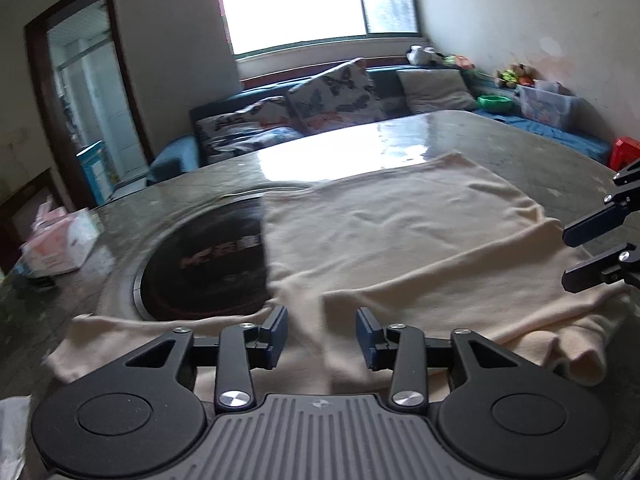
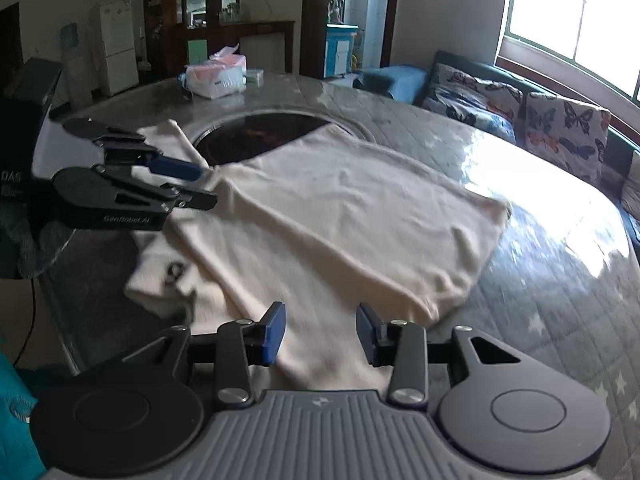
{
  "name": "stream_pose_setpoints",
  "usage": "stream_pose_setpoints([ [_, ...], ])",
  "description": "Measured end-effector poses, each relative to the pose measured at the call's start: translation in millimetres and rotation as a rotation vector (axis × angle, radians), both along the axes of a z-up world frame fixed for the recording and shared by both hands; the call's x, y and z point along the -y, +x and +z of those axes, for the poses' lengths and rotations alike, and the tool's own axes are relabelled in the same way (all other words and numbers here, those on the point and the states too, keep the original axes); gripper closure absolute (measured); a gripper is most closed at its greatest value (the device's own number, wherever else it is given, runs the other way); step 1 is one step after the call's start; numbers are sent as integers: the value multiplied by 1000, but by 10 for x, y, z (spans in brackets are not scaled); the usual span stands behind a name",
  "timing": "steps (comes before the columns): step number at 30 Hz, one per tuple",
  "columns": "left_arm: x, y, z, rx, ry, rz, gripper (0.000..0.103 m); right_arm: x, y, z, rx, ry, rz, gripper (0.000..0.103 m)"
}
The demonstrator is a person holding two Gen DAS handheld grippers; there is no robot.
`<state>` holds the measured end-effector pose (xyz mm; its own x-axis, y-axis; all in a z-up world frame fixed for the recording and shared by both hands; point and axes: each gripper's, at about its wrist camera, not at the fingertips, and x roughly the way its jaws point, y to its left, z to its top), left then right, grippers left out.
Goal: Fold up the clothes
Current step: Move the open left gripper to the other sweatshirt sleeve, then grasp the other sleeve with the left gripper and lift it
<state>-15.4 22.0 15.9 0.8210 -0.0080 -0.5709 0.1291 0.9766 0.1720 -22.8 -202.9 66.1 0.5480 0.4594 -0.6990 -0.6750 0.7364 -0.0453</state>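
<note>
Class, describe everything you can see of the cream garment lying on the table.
The cream knitted garment looks soft and slightly wrinkled. It lies flat on the glossy grey table, partly folded, one edge covering part of the dark round inset. A sleeve trails toward the near edge. Neither open gripper grips it.

Hidden, cropped and blurred parts of the folding scene

In the left wrist view the cream garment (image 1: pixel 400 240) covers the 3 o'clock side of the dark round inset (image 1: pixel 204 264) in the table, whose lettering is too smeared to read; the garment's near hem disappears beneath the left gripper (image 1: pixel 322 336), and the right gripper (image 1: pixel 568 258) is cut off by the frame edge at 3 o'clock. In the right wrist view the garment's near edge is motion-blurred and runs under the right gripper's body, a small dark mark (image 2: pixel 175 271) on the cloth at 9 o'clock cannot be identified, and a teal object (image 2: pixel 16 412) is cropped at 8 o'clock.
</note>
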Motion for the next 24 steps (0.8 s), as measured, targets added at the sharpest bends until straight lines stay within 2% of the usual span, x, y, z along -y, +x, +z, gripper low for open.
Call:
stream_pose_setpoints([
  [3, -185, -22, 24, 2, 1, 72, 53, -151, 63, 11, 6, 8, 22, 58],
  [4, -246, -25, 29, 2, 3, 97, 47, -199, 85, 9, 4, 12, 29, 56],
  [7, -466, -19, 35, -4, -2, 184, 43, -389, 163, -20, -8, 25, 53, 47],
  [15, -1022, 29, 43, -7, -15, 383, 36, -885, 310, -126, -40, 35, 102, 49],
  [19, -1221, 43, 47, -11, -36, 439, 36, -1102, 321, -152, -56, 49, 151, 55],
  [24, -1390, 51, 46, -15, -64, 478, 36, -1277, 373, -191, -73, 57, 176, 56],
])
